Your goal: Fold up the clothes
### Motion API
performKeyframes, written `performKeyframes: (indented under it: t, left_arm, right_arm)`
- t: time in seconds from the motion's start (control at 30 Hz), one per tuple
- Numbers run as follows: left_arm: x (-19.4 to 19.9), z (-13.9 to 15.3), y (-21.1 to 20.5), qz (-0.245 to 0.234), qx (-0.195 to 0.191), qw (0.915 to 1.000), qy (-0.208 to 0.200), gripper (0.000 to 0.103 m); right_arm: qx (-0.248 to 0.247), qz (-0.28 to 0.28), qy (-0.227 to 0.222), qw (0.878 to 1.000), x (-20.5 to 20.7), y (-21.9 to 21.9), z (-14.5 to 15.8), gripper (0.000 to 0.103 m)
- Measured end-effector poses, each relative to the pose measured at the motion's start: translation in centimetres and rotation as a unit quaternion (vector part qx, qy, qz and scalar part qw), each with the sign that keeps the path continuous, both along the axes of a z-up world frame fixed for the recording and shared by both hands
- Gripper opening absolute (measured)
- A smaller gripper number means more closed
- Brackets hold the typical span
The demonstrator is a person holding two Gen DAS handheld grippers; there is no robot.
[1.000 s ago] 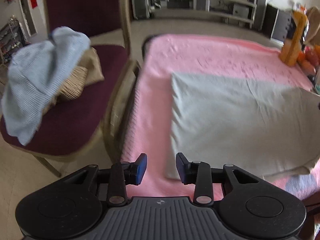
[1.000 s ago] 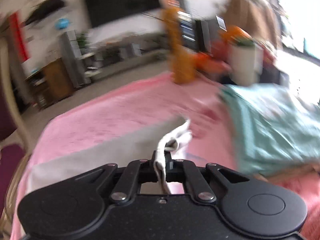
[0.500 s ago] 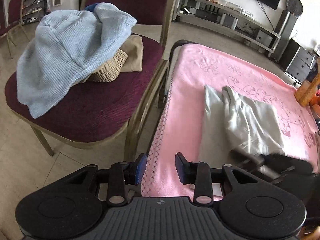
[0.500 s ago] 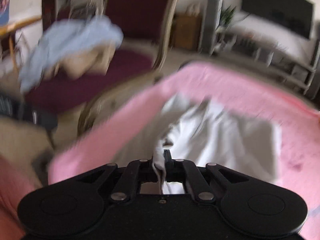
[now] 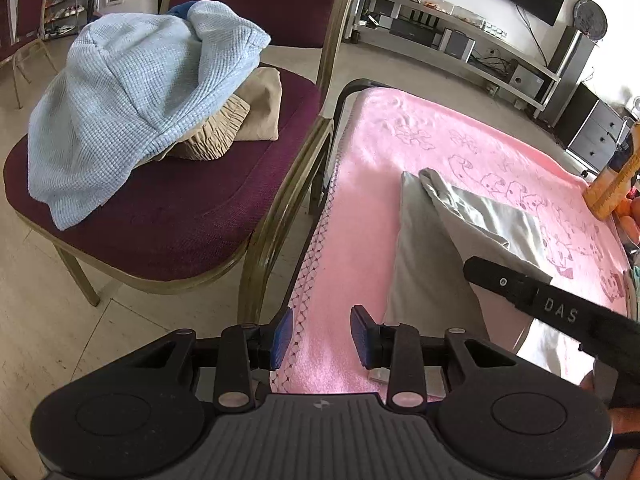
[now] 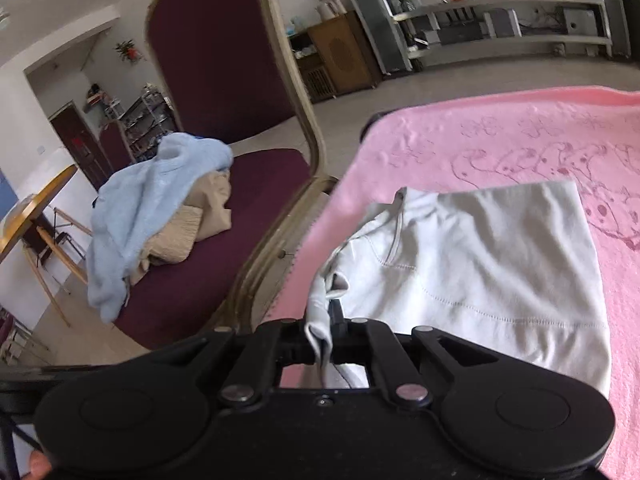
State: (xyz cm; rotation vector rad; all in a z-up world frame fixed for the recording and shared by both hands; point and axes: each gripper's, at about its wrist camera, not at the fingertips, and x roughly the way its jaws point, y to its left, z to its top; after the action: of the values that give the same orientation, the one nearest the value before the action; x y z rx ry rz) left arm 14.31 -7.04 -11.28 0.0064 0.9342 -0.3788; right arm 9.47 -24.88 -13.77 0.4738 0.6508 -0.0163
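A pale grey garment (image 6: 480, 264) lies folded over on the pink blanket (image 6: 500, 136). My right gripper (image 6: 330, 322) is shut on a bunched edge of it at the near left of the fold. The left wrist view shows the same grey garment (image 5: 436, 256) right of centre, with the right gripper's black body (image 5: 552, 312) lying across it. My left gripper (image 5: 322, 336) is open and holds nothing. It hovers over the blanket's (image 5: 352, 208) left hem, just left of the garment, blue pads (image 5: 282, 338) apart.
A maroon chair (image 5: 168, 224) stands against the blanket's left side, carrying a light blue knit (image 5: 132, 96) over beige clothes (image 5: 240, 120). An orange bottle (image 5: 612, 184) stands at the far right edge. Shelves and a TV stand (image 5: 460, 40) line the far wall.
The right gripper carried the grey garment's edge leftward across the blanket, folding it over to half its width. The left gripper swung left, then held still, open.
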Motion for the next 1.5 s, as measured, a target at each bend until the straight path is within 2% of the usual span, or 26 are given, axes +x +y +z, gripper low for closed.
performKeyframes:
  t: [0.17, 0.3, 0.4, 0.5, 0.53, 0.57, 0.6, 0.73, 0.8, 0.83, 0.9, 0.97, 1.03, 1.07, 1.1, 1.2, 1.23, 1.3, 1.37, 1.43, 1.47, 1.5]
  left_arm:
    - [0.1, 0.0, 0.1, 0.003, 0.002, 1.0000, 0.001, 0.034]
    - [0.1, 0.0, 0.1, 0.006, 0.004, 1.0000, 0.001, 0.034]
    - [0.1, -0.1, 0.1, 0.009, 0.007, 0.9999, 0.002, 0.034]
    - [0.2, -0.1, 0.1, 0.013, 0.010, 0.9999, 0.003, 0.034]
    - [0.2, -0.1, 0.1, 0.015, 0.011, 0.9998, 0.004, 0.034]
    - [0.1, -0.1, 0.2, 0.016, 0.012, 0.9998, 0.004, 0.034]
    - [0.1, -0.2, 0.2, 0.017, 0.012, 0.9998, 0.004, 0.033]
    - [0.0, -0.2, -0.1, 0.014, 0.017, 0.9997, 0.002, 0.032]
    - [-0.3, 0.0, -0.9, -0.006, 0.024, 0.9997, -0.007, 0.028]
    - [-0.5, 0.1, -1.4, -0.019, 0.027, 0.9994, -0.013, 0.027]
    - [-0.9, 0.3, -2.6, -0.048, 0.027, 0.9982, -0.024, 0.024]
    - [-1.3, 0.3, -4.4, -0.091, 0.009, 0.9952, -0.035, 0.022]
    - [-1.1, -0.5, -6.6, -0.131, -0.006, 0.9909, -0.029, 0.023]
    - [-0.8, -1.3, -7.8, -0.140, 0.006, 0.9900, -0.019, 0.027]
    - [-0.4, -2.3, -8.9, -0.145, 0.025, 0.9890, -0.009, 0.027]
    - [0.7, -4.8, -10.6, -0.115, 0.122, 0.9858, 0.015, 0.023]
    - [1.1, -5.4, -10.5, -0.099, 0.139, 0.9850, 0.027, 0.029]
    - [1.5, -5.4, -9.5, -0.078, 0.136, 0.9869, 0.039, 0.034]
    - [1.5, -5.3, -8.3, -0.054, 0.125, 0.9894, 0.048, 0.036]
    - [1.1, -4.6, -7.2, -0.032, 0.116, 0.9919, 0.040, 0.027]
    - [0.8, -4.0, -6.6, -0.026, 0.103, 0.9939, 0.031, 0.019]
    - [0.5, -3.4, -6.1, -0.023, 0.087, 0.9958, 0.019, 0.019]
  right_arm:
    - [-0.019, 0.027, -0.001, 0.999, 0.0, 1.5, 0.1, 0.004]
    - [-0.036, 0.053, 0.019, 0.998, 1.1, 2.1, -0.6, 0.004]
    - [-0.048, 0.095, 0.037, 0.994, 1.4, 2.5, -1.3, 0.005]
    - [-0.043, 0.130, 0.040, 0.990, 1.1, 2.3, -1.3, 0.014]
    - [-0.037, 0.138, 0.035, 0.989, 0.8, 2.1, -1.1, 0.028]
    - [-0.029, 0.142, 0.033, 0.989, 0.3, 1.7, -0.7, 0.039]
    - [-0.023, 0.142, 0.030, 0.989, -0.2, 1.2, -0.2, 0.040]
    - [-0.005, 0.100, 0.030, 0.995, -3.1, -2.1, 1.4, 0.039]
    - [0.005, 0.065, 0.033, 0.997, -4.9, -4.2, 1.8, 0.022]
    - [0.004, 0.050, 0.036, 0.998, -5.7, -5.2, 1.8, 0.009]
    - [-0.010, 0.013, 0.052, 0.999, -7.0, -6.6, 1.6, 0.008]
    - [-0.013, -0.018, 0.071, 0.997, -7.7, -7.7, 0.9, 0.008]
    - [-0.011, -0.024, 0.090, 0.996, -7.5, -7.9, -0.1, 0.009]
    - [-0.013, -0.022, 0.098, 0.995, -7.4, -7.8, -0.5, 0.009]
    - [-0.020, -0.018, 0.105, 0.994, -7.2, -7.6, -0.9, 0.009]
    - [-0.075, 0.011, 0.125, 0.989, -6.7, -5.9, -2.0, 0.010]
    - [-0.096, 0.022, 0.134, 0.986, -6.6, -5.3, -2.5, 0.011]
    - [-0.134, 0.041, 0.155, 0.978, -6.9, -4.9, -3.4, 0.012]
    - [-0.140, 0.039, 0.158, 0.977, -7.4, -5.3, -3.2, 0.014]
    - [-0.137, 0.022, 0.168, 0.976, -8.0, -6.3, -2.6, 0.014]
    - [-0.134, 0.011, 0.172, 0.976, -8.3, -6.8, -2.3, 0.015]
    - [-0.132, 0.000, 0.176, 0.976, -8.6, -7.3, -1.9, 0.015]
